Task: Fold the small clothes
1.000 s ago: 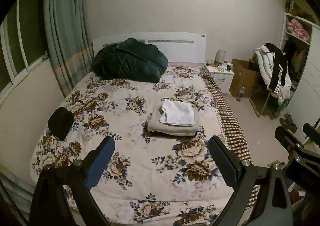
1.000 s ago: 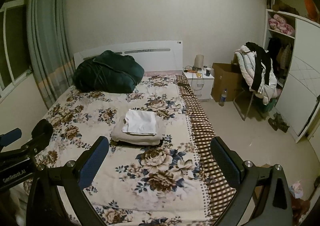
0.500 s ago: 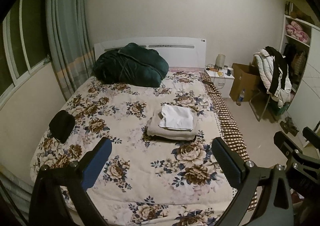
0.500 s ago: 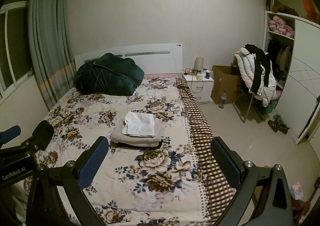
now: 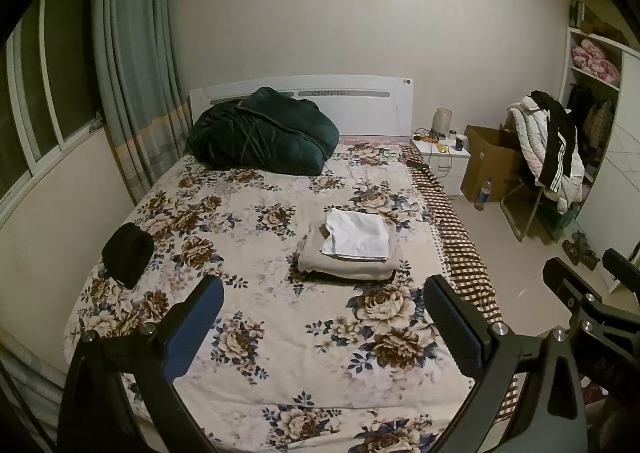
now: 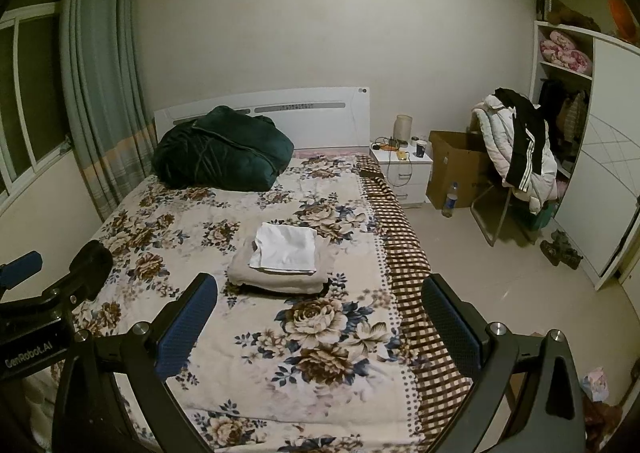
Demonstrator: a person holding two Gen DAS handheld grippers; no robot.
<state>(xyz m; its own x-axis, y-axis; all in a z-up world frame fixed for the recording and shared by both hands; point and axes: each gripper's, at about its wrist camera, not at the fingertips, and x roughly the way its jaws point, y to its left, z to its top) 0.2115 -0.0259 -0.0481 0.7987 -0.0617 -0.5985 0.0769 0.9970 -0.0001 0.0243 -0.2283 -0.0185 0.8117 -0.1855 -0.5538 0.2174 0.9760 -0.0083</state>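
Left wrist view: left hand-held gripper (image 5: 322, 317) hovers wide open above bed (image 5: 256, 365).

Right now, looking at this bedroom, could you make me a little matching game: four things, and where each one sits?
Things:
1. white cloth
2. dark green quilt
3. black item
4. plastic bottle

Places:
A. floor beside the cardboard box
B. against the headboard
C. on top of the folded beige pile
D. left edge of the bed

Pairs: 1-C, 2-B, 3-D, 4-A
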